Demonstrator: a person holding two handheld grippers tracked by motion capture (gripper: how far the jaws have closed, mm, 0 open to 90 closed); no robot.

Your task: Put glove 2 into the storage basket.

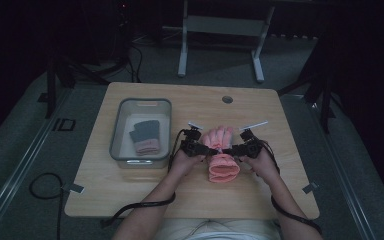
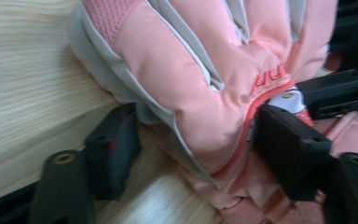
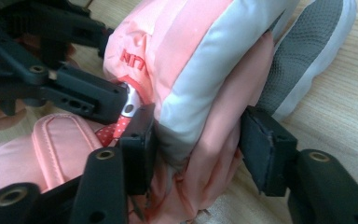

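Dark floor and shadowed furniture legs surrounded a pale wooden table (image 1: 130, 197), lit from above. A grey bin (image 1: 116, 131) sat on its left half with a dark glove with a pink cuff (image 1: 145, 135) lying inside. Near the middle of the table lay a padded pink glove (image 1: 222, 150), fingers pointing far, cuff toward the person.

Both tools met at the glove's middle. The left gripper (image 2: 193, 149) straddled the glove's left edge with its jaws moderately apart, one pad on bare wood, the other pressed into the pink fabric; whether it truly pinched the glove I could not tell. The right gripper (image 3: 196, 149) stood on the glove's right side with its jaws clamped around the bunched pink and grey padding.

The slick, puffy shell could probably squeeze out of either bite if lifted, and with the two tools nearly touching at the centre, the jaws could knock each other or drag the glove askew.
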